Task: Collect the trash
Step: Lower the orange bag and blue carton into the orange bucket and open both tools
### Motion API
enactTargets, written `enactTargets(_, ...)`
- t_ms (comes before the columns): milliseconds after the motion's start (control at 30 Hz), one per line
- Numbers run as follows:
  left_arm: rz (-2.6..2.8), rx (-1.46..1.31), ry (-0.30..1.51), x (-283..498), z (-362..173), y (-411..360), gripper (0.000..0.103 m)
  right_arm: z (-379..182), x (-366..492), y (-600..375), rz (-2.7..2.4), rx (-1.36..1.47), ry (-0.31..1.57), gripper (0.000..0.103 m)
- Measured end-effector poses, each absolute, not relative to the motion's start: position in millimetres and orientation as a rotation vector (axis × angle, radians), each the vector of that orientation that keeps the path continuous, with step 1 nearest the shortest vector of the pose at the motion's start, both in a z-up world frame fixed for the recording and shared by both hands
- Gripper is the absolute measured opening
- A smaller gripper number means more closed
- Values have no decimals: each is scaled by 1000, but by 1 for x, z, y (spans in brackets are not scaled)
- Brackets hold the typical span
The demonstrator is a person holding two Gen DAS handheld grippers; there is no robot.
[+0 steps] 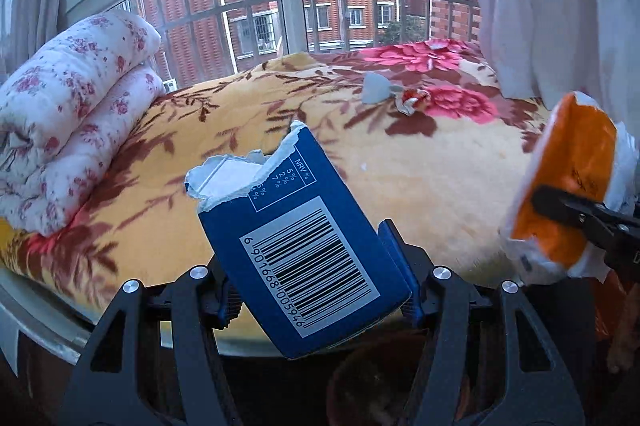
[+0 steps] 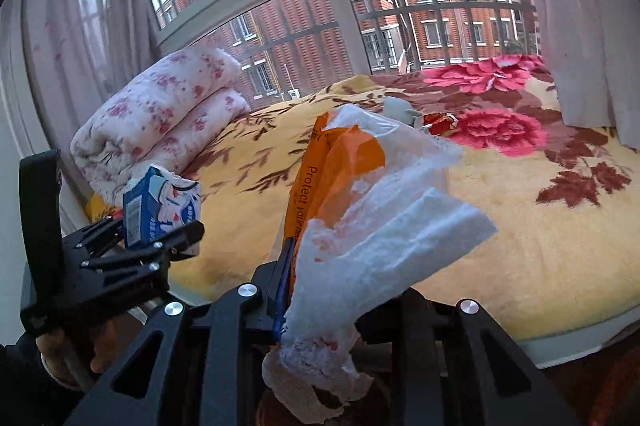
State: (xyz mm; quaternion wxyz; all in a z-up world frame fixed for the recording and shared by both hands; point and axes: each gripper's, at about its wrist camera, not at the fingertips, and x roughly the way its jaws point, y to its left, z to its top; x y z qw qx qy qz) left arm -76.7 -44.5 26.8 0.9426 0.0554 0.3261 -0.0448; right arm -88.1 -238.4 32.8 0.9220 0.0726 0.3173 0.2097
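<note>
While both units hover over the bed [image 1: 420, 162], the left gripper [image 1: 320, 290] clamps a torn blue carton [image 1: 304, 246], and the right gripper [image 2: 320, 306] clamps an orange-and-white wrapper [image 2: 360, 210]. Two small scraps [image 1: 394, 94] lie on the floral blanket near the window.

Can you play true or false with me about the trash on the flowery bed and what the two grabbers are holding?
1. The left gripper holds a torn blue carton. True.
2. The right gripper is empty. False: it is shut on an orange wrapper with white tissue.
3. Small scraps lie on the blanket near the window. True.
4. The folded quilt is plain blue. False: it is white with pink flowers.
</note>
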Motion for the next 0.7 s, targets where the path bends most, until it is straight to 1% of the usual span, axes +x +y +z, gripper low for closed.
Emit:
enactTargets(233, -127, 134, 682, -118, 11, -50, 59, 25, -125, -232, 445, 90, 684, 26)
enactTargets(433, -168, 139, 750, -143, -13, -52, 59, 3, -152, -230, 461, 26, 770, 26)
enactTargets(533, -198, 141, 800, -150, -29, -52, 59, -13, -161, -228, 469, -27, 824, 26)
enactTargets(700, -231, 137, 949, -141, -75, -55, 59, -48, -158, -224, 495, -53, 962, 26)
